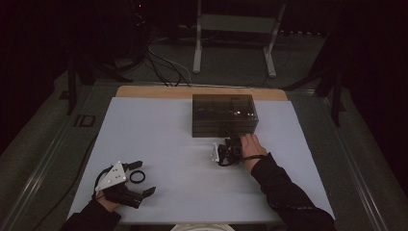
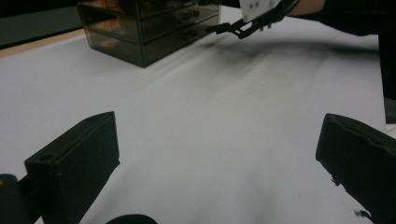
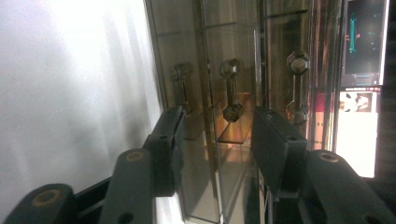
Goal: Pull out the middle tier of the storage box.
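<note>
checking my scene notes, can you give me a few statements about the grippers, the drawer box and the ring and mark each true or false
1. The right gripper is at the front of the smoky drawer box. True.
2. The left gripper is shut on the black ring. False: its fingers are wide apart, with the ring lying on the white table cover between them.
3. The box stands at the far side of the table. True.
4. The right gripper's fingers straddle the middle handle. True.
5. The two grippers touch each other. False: they are well apart.

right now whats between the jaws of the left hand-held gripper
A black ring lies flat on the white table cover, between the spread jaws of the left hand-held gripper, touching neither. The high view shows this.
</note>
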`<state>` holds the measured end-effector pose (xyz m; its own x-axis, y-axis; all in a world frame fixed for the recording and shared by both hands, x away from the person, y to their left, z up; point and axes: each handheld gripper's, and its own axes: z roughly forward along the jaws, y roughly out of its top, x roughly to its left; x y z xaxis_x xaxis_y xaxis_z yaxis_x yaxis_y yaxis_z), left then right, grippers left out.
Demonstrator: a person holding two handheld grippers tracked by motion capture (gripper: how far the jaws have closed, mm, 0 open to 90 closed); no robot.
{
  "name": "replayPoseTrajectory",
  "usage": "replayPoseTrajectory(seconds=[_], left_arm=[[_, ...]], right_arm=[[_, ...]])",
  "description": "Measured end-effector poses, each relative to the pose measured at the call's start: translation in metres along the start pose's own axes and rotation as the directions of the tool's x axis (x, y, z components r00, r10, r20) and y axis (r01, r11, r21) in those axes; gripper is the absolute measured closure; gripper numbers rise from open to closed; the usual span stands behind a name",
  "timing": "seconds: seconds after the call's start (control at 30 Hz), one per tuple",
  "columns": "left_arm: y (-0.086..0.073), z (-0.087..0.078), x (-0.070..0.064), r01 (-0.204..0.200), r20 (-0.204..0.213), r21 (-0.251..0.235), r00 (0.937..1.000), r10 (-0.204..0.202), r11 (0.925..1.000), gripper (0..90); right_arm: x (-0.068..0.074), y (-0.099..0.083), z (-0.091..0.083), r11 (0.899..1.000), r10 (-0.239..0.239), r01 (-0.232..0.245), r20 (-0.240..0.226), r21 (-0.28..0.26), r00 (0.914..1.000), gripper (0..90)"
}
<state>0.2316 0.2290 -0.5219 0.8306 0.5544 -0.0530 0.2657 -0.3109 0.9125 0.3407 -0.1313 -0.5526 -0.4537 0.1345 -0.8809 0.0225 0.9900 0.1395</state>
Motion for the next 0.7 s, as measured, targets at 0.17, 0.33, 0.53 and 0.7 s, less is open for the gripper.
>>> replayPoseTrajectory(seconds=[0.17,0.33,0.53,0.7], left_arm=[[0.000,0.000,0.000,0.001,-0.003,0.002,1.0000,-0.001,1.0000,1.0],[0.000,0.001,0.001,0.000,-0.003,0.011,1.0000,0.000,0.9999,0.9],[-0.001,0.001,0.001,0.000,-0.005,0.011,1.0000,0.000,0.9999,1.0],[-0.001,0.001,0.001,-0.006,-0.006,0.019,1.0000,0.006,0.9998,1.0]], right_arm=[[0.000,-0.001,0.005,0.999,-0.019,0.018,0.041,0.029,0.9990,61.4],[0.000,-0.001,0.009,0.998,-0.039,0.036,0.048,0.046,0.9981,68.8],[0.001,0.002,0.013,0.998,-0.041,0.038,0.070,0.040,0.9967,75.2],[0.001,0.003,0.015,0.997,-0.070,0.068,0.082,0.032,0.9942,78.4]])
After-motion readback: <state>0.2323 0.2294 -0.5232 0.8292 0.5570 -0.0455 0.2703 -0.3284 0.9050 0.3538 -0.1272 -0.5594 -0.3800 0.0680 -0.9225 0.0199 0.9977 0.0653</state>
